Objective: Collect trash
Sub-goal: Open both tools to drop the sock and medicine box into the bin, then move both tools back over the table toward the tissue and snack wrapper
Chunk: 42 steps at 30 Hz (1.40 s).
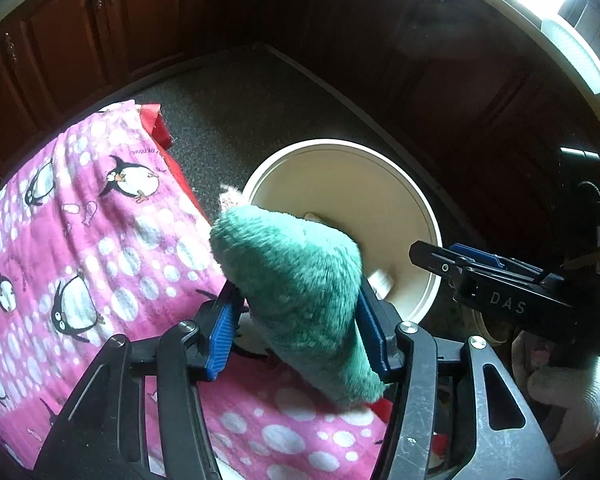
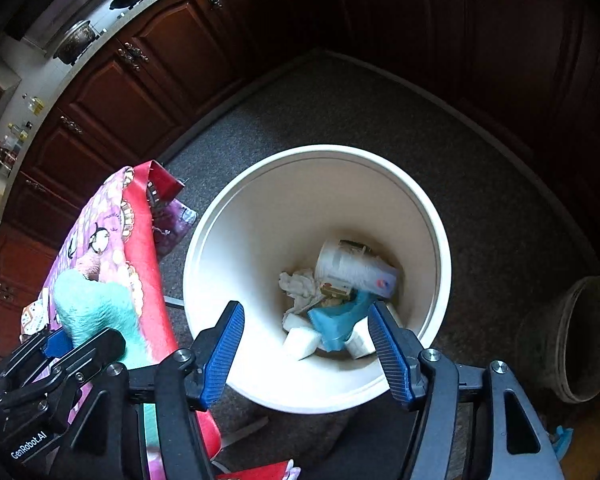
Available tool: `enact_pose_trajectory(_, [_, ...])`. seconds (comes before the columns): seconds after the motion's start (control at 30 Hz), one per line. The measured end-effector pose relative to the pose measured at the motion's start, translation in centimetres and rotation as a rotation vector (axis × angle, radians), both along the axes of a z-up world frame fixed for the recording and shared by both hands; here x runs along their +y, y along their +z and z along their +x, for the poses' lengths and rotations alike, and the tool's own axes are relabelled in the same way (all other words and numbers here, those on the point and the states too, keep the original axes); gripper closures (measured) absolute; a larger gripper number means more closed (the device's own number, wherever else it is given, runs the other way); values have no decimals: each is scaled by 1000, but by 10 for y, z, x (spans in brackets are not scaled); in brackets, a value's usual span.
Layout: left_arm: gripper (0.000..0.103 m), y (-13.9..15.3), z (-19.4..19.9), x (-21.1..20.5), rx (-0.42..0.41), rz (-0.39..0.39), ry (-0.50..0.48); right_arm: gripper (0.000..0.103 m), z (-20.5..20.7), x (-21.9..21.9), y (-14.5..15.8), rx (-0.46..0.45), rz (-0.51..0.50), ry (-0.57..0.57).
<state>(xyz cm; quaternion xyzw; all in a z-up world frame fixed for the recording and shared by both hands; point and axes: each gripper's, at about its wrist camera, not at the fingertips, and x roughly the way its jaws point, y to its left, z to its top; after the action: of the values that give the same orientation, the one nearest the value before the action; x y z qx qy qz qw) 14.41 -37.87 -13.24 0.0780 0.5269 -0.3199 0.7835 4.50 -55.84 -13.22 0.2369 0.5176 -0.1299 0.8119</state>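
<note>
I see the white bin (image 2: 260,240) on the grey floor (image 2: 480,200), right of the penguin-cloth worktop (image 1: 80,240). My left tongs (image 1: 296,320) clench a teal plush piece (image 1: 300,292) at the bin's rim; my right tongs (image 2: 306,344) hang released above the trash (image 2: 340,292) inside.

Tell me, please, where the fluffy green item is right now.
The fluffy green item sits between the left gripper's blue pads, above the penguin blanket's edge, just left of the white bin.
</note>
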Motion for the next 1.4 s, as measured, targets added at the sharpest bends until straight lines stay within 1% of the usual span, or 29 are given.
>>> enact_pose_trajectory(0.07, [49,4,-6,5,-4,-4,2,41,-2,2,2,-4,-1,4])
enact_pose_trajectory(0.23, [47,10,-8,15,-2,-29,3,40,-6,9,13,-26,-2,13])
enact_pose_trajectory(0.3, [46,14,-10,19,-1,-41,2,37,-7,12,16,-35,-4,21])
enact_pose_trajectory(0.37, [46,18,-11,26,-7,-47,2,37,-8,17,22,-47,-5,30])
enact_pose_trajectory(0.57, [46,29,-20,44,-39,-40,14,36,-4,42,37,-83,-7,82])
enact_pose_trajectory(0.73, [46,36,-23,66,-68,-27,47,36,0,67,45,-102,-5,123])
enact_pose_trajectory(1.13, [46,45,-30,138,-105,-17,157,35,15,136,53,-123,14,255])
enact_pose_trajectory(1.23, [46,45,-33,163,-100,-17,199,34,20,155,51,-119,19,290])
enact_pose_trajectory(1.4, [46,38,-30,220,-92,-7,294,34,30,188,44,-106,37,353])
